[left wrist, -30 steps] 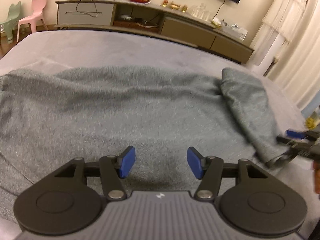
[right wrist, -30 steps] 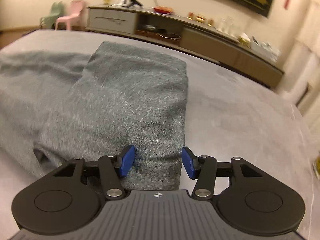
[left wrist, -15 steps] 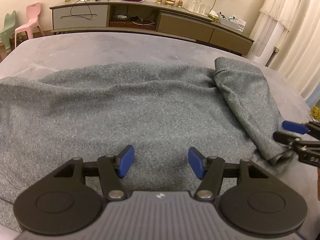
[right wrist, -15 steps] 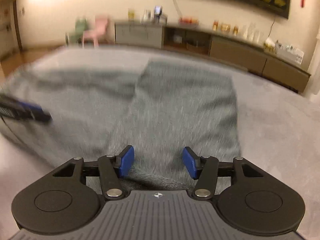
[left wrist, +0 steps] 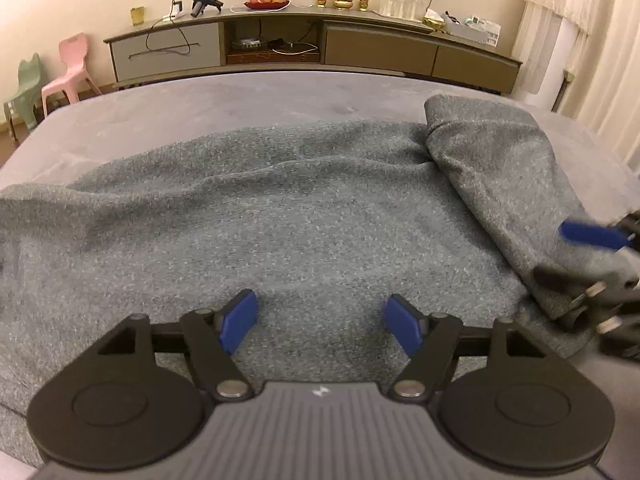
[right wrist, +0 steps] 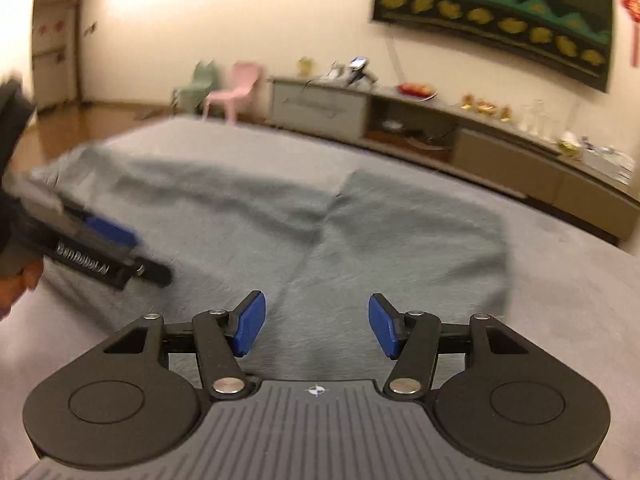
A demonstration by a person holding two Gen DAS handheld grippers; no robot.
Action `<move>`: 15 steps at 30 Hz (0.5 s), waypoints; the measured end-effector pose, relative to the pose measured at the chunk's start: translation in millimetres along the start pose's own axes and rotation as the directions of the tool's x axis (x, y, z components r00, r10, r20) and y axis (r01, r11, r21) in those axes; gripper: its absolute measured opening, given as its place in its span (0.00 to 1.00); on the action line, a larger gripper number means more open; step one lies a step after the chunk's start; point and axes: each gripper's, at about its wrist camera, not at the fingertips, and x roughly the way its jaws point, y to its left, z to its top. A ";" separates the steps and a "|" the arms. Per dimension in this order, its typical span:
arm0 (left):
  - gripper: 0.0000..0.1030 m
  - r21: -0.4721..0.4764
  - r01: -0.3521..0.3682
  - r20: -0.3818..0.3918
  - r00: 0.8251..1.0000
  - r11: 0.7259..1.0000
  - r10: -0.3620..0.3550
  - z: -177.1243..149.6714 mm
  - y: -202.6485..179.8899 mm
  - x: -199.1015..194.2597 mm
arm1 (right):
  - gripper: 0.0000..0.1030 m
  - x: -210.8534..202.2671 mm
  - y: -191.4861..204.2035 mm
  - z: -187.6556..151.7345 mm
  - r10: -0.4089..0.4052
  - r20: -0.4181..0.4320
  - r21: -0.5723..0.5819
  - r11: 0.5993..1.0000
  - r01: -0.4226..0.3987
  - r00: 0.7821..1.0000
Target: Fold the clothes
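Observation:
A grey knit garment point(left wrist: 280, 208) lies spread on the grey bed point(left wrist: 200, 100), with its right part folded over into a flap point(left wrist: 500, 168). My left gripper point(left wrist: 320, 320) is open and empty, just above the garment's near edge. My right gripper point(right wrist: 316, 326) is open and empty above the near end of the folded flap point(right wrist: 400, 240); it also shows at the right edge of the left wrist view point(left wrist: 580, 256). The left gripper shows blurred at the left of the right wrist view point(right wrist: 108, 248).
A long low cabinet point(left wrist: 320, 48) with small items on top stands along the far wall. A pink chair point(left wrist: 68, 68) and a green chair point(left wrist: 24, 88) stand at the far left. White curtains point(left wrist: 580, 40) hang at the right.
The right gripper has lifted up and turned left, away from the flap's end. The left gripper has risen slightly. Both stay open and empty.

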 end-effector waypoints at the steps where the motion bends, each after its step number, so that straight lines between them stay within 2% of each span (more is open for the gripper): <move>1: 0.71 0.011 -0.002 -0.003 1.000 1.000 0.002 0.0 -0.9 -0.2 | 0.56 6.3 1.5 -2.8 -0.023 -0.048 -0.013 1.000 0.023 0.999; 6: 0.70 0.019 0.017 -0.021 1.000 1.000 -0.016 1.4 2.4 -0.8 | 0.55 5.9 -26.9 -10.3 -0.145 -0.105 0.044 0.988 0.150 0.984; 8: 0.69 0.018 0.010 -0.035 0.999 1.000 -0.009 6.0 1.6 -1.8 | 0.57 6.9 -28.9 -13.1 -0.117 -0.097 0.070 0.990 0.124 0.988; 9: 0.66 0.016 0.010 -0.040 0.999 1.000 -0.009 10.3 0.2 -4.2 | 0.57 6.6 -27.7 -13.8 -0.097 -0.089 0.077 0.992 0.104 0.991; 12: 0.66 0.015 0.034 0.026 0.999 0.999 -0.034 32.8 -14.9 -20.4 | 0.57 -7.7 -30.0 -9.4 -0.045 -0.035 0.115 0.992 0.049 0.998; 13: 0.66 0.029 0.045 0.047 0.998 0.999 -0.046 43.7 -24.7 -22.6 | 0.57 -15.7 -33.7 -6.2 -0.042 -0.008 0.136 0.990 0.043 0.999; 15: 0.66 0.073 0.071 0.061 0.995 0.995 -0.075 68.9 -53.2 -14.7 | 0.57 -26.0 -48.0 -4.5 -0.092 0.022 0.194 0.977 0.086 0.996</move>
